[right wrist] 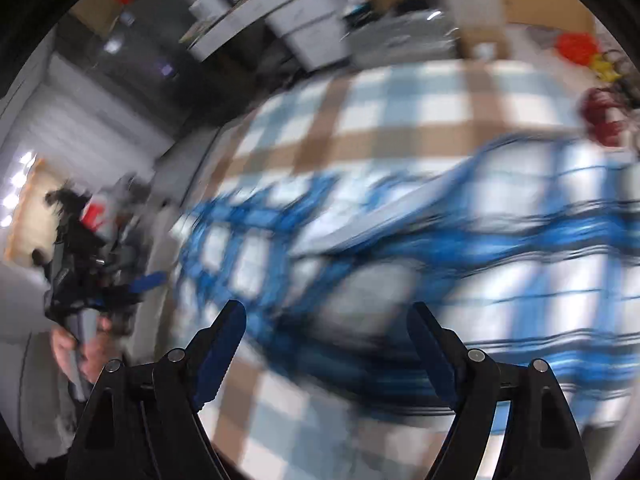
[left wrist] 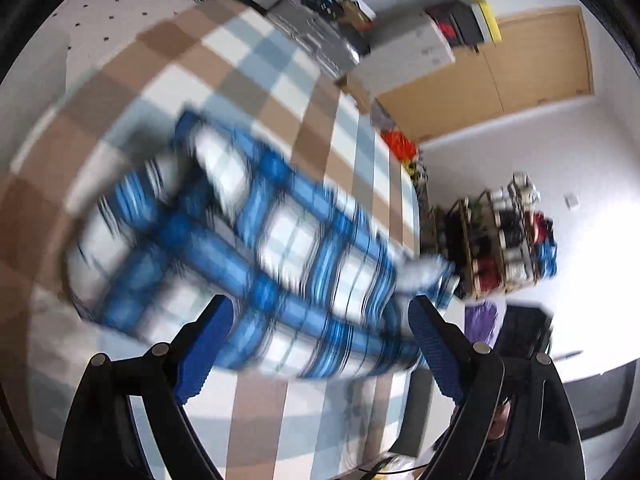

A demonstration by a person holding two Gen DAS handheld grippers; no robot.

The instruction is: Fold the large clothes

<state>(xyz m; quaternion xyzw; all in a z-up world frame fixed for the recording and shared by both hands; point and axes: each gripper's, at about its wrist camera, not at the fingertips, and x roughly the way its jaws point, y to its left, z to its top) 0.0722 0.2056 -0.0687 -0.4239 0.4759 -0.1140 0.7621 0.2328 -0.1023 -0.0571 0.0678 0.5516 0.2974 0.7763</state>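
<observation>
the checked tablecloth (left wrist: 256, 60), in tan, pale blue and white squares, covers the whole work surface and is the largest thing in both views. on it lies the blue and white plaid garment (left wrist: 240, 248), spread in a long, loosely bunched band across the middle of the cloth; in the right wrist view it (right wrist: 500, 240) fills the centre and right of the picture, with its far-left end trailing toward the table's edge. both pictures are smeared by motion, so seams, collar or sleeves cannot be made out. judging by its soft ridges and rumpled layers, the garment is light, limp woven fabric: it will sag and drape when lifted, not hold a crease by itself, and is in no way fragile, though a thin pinch may slip. the best hold is probably 2 corners or an outer hem edge, 1 per tong, taking a full fold of cloth between the pads. the left gripper (left wrist: 320, 344) hangs above the garment's near edge with its jaws spread wide and nothing between them. the right gripper (right wrist: 326, 352) is likewise released, jaws wide, empty above the cloth.
</observation>
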